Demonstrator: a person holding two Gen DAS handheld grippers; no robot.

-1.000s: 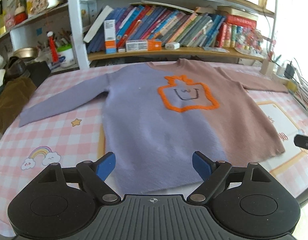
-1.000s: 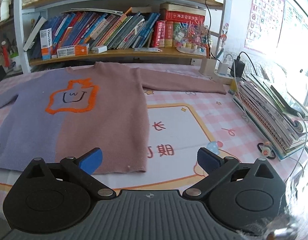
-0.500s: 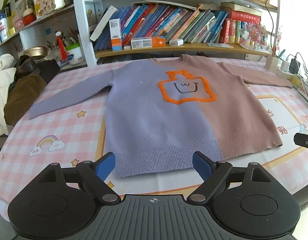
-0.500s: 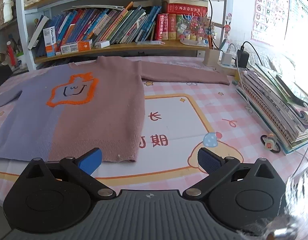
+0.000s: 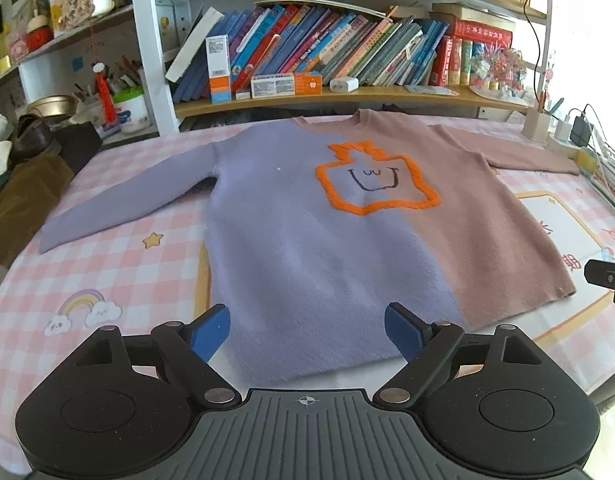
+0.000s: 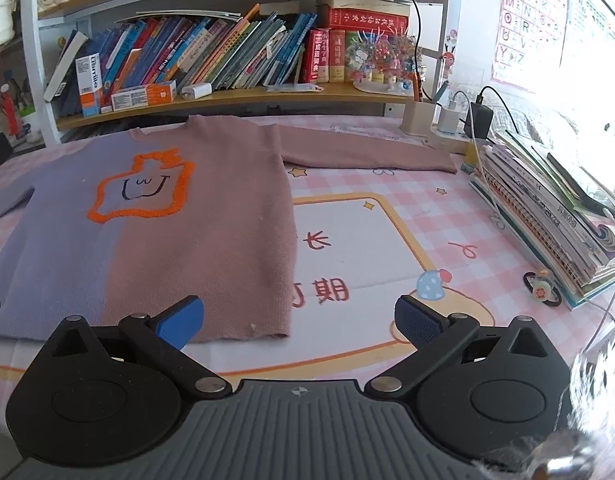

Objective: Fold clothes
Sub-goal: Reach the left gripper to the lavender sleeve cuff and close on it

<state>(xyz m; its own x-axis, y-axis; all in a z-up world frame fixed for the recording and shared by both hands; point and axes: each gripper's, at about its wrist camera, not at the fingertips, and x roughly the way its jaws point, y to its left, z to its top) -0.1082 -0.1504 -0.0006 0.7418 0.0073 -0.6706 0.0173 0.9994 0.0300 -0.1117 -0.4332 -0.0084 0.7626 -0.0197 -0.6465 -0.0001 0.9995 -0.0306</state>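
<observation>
Since half a second ago the left gripper (image 5: 307,330) has closed back in over the hem; the right gripper (image 6: 299,320) has barely shifted. Both jaws wide, nothing held. Sweater (image 5: 347,216) lies flat, face up on the tabletop (image 5: 107,280), sleeves spread. Soft fuzzy knit, light, limp; it'll likely sag and stretch. Best grab: hem corners or cuffs, pinching both layers.

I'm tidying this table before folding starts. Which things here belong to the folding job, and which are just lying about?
Part of the job:
- sweater, spread flat
- left gripper, open
- right gripper, open

Just lying about:
- stack of magazines
- hair tie
- chargers
- shelf books
- brown clothes at the table's left edge
</observation>
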